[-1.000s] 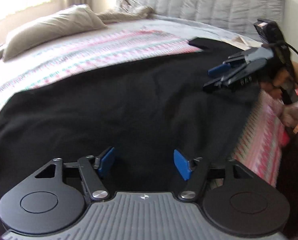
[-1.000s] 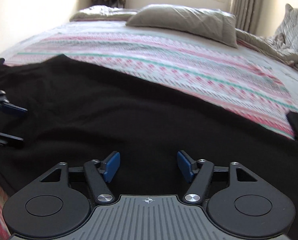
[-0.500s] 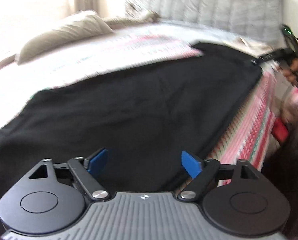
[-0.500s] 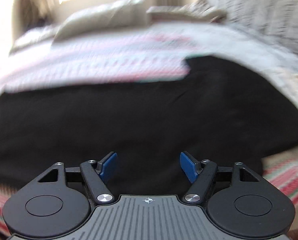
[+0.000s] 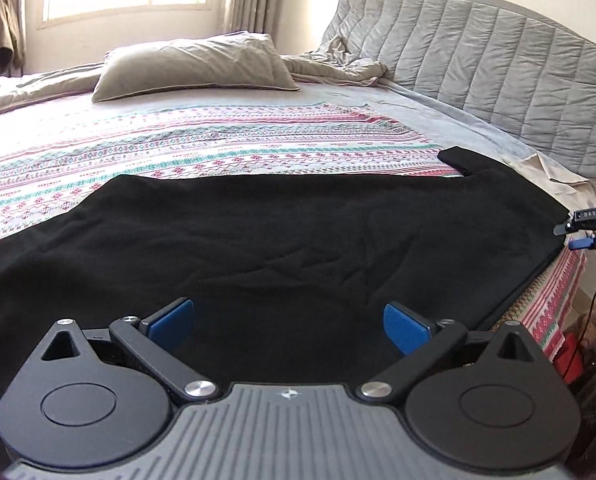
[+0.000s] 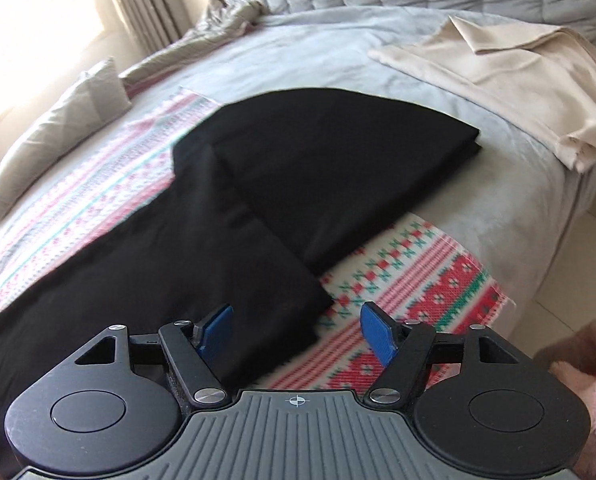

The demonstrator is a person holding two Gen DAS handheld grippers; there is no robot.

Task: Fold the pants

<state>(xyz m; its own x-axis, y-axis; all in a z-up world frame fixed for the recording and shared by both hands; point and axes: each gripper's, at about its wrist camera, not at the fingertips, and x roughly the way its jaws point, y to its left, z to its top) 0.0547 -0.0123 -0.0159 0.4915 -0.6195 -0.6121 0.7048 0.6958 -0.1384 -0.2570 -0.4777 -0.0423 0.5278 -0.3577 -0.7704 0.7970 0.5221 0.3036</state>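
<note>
Black pants point(image 5: 298, 232) lie flat along the near edge of the bed. My left gripper point(image 5: 289, 320) hovers over their middle, its jaws opening wide, with only the flat cloth beneath them. My right gripper point(image 6: 298, 328) is at the right end of the pants point(image 6: 257, 208), where a doubled layer ends in a square edge. Its jaws are closing a little over the near corner, and the pads do not press on the cloth. The left wrist view shows the right gripper point(image 5: 570, 236) at the far right edge of the pants.
The patterned bedspread point(image 5: 217, 148) covers the bed, with a grey pillow point(image 5: 189, 64) and rumpled blanket at the back. A quilted headboard point(image 5: 478, 60) stands on the right. A folded beige cloth point(image 6: 498, 72) lies beyond the pants' end. A pink sleeve point(image 6: 590, 400) is at the bed edge.
My left jaws have spread wider and the gripper has lifted slightly. My right gripper has swept from the pants' middle to their right end, rolling as it went.
</note>
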